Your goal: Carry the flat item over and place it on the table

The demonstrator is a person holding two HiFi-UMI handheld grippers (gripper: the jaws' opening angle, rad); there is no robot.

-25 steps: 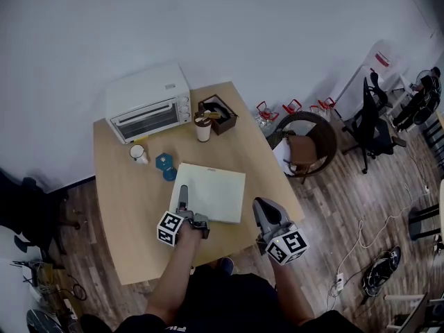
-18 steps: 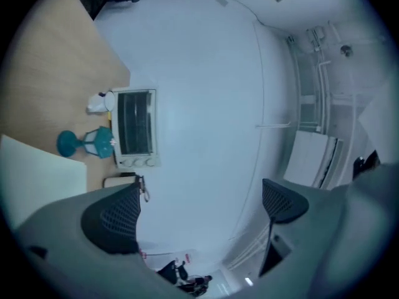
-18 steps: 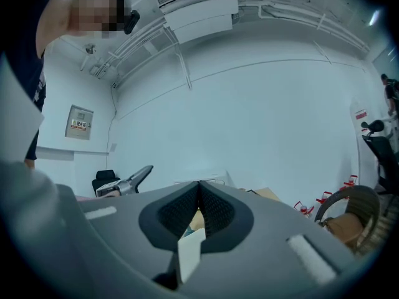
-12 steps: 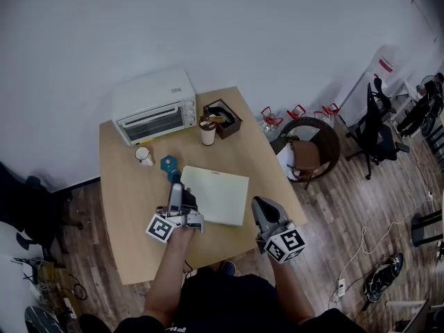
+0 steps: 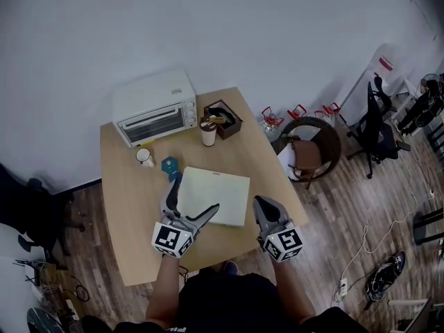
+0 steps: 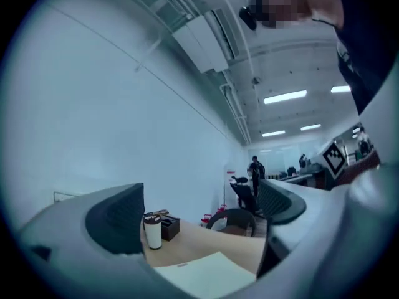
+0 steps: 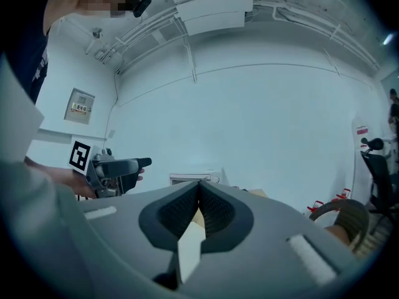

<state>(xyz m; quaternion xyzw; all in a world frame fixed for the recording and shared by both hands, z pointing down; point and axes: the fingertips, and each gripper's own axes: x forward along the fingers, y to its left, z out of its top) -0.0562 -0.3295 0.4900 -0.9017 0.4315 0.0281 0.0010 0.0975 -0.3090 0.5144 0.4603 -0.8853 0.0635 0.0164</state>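
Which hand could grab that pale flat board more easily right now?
Left, probably: the left gripper is open and empty, its jaws just eased slightly closer, aimed over the board. The right gripper is shut, off to its side.

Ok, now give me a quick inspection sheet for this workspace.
Surface: wooden table, carrying the board and clutter.
Job's things: flat white board lying on the table, nothing gripping it.
Clutter: toaster oven, tumbler, dark box, white mug, blue item, all at the far end.
Grippers: left gripper jaws wide apart, just been closing slightly, nothing between them; right gripper jaws together, beside the board's right edge.
Cables: white cable on the wood floor.
Surroundings: round chair, office chair.
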